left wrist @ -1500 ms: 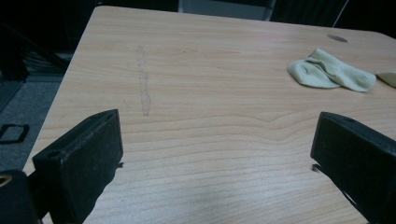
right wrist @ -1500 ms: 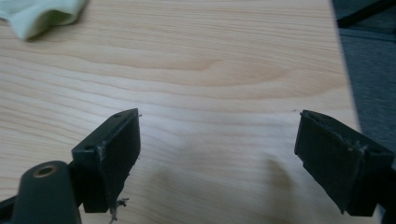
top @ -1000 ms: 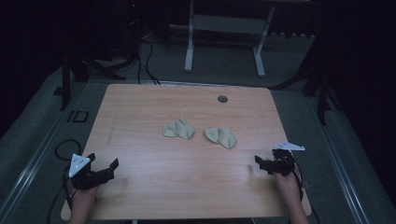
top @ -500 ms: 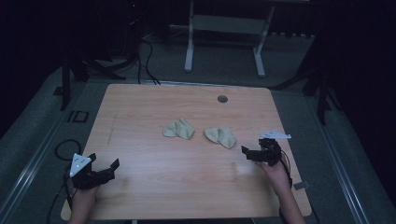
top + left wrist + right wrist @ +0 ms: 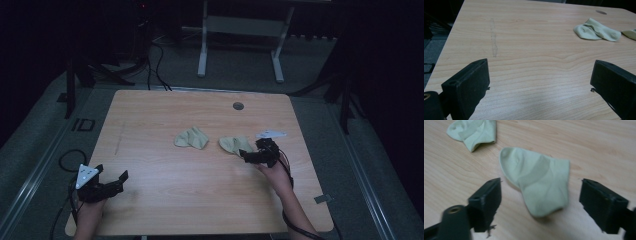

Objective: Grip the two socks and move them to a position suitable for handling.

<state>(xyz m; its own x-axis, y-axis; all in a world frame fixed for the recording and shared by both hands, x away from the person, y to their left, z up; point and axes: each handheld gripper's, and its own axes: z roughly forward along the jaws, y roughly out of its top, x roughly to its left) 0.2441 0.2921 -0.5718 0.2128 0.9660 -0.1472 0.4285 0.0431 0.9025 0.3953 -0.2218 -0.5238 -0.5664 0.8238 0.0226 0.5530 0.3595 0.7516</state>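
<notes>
Right claw (image 5: 540, 202) nearer — sock (image 5: 537, 182) just ahead

Right gripper (image 5: 540, 202) over the pale wood-grain bench (image 5: 599, 145), its two black fingers (image 5: 486, 200) spread wide. Earlier frames are to hand, and the jaws have just been closing a little, with nothing pressed yet. A pale green crumpled cotton sock (image 5: 539, 185) lies flat between and just ahead of the fingers, touching neither. A second pale green sock (image 5: 474, 132) sits farther off, beyond the left finger.
</notes>
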